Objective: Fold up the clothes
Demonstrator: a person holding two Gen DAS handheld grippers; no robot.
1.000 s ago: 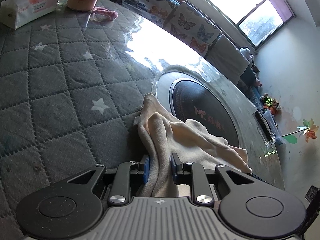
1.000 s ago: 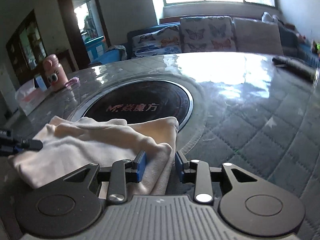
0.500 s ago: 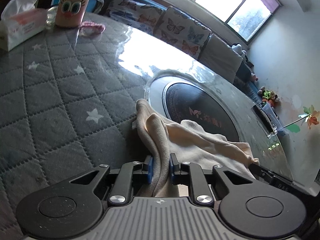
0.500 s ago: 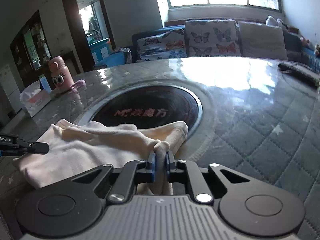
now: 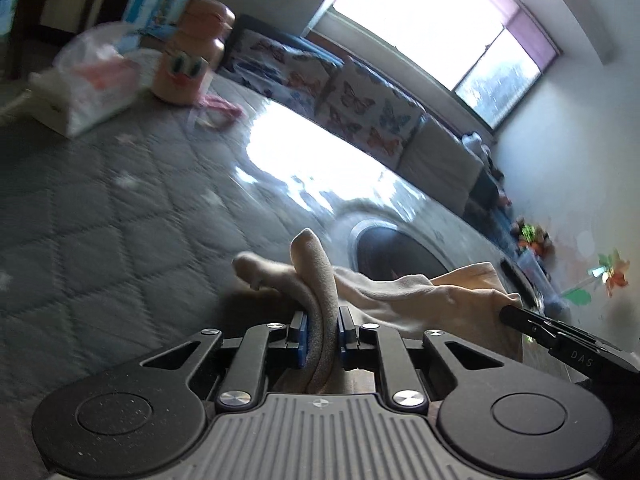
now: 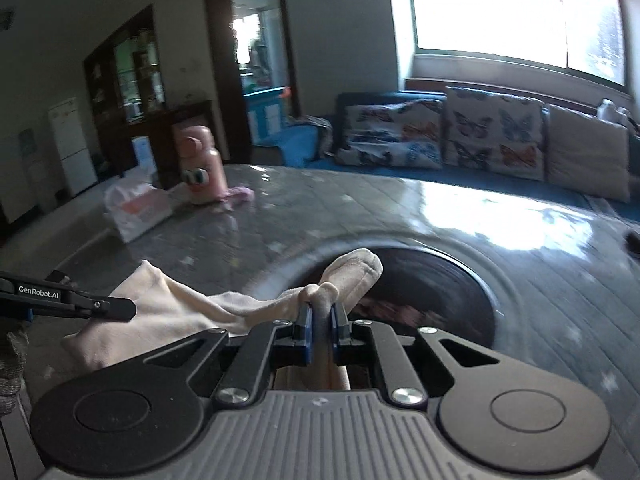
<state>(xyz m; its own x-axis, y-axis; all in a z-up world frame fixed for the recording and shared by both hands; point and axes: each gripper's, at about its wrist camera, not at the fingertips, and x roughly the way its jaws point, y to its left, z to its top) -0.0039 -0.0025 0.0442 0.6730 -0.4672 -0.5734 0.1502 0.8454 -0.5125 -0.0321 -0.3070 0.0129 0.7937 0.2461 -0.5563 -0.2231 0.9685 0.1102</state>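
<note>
Cream cloth point(image 5: 440, 300), soft fleecy knit, bunched and sagging between both grippers just above the quilted desk point(image 5: 100, 220), beside the dark round inset point(image 6: 432, 292). Left gripper point(image 5: 322, 330) clamped on one edge, right gripper point(image 6: 320, 330) clamped on the other. Best to raise both evenly, keep cloth taut, then lay the fold flat.

Two grippers: the left gripper point(image 5: 322, 334) and the right gripper point(image 6: 321, 330). One cream garment point(image 5: 420, 298) at lower centre. One pink bottle point(image 5: 192, 62) with cartoon eyes, upper left. One tissue pack point(image 5: 94, 88) beside it, far left. One pink scrunchie-like item point(image 5: 218, 106) just right of the bottle. One round dark inset point(image 6: 432, 292) in the quilted table cover point(image 5: 100, 208). Three butterfly-print cushions point(image 6: 494, 132) and one plain cushion point(image 6: 586, 152), right of centre. One window point(image 6: 516, 12), upper right
</note>
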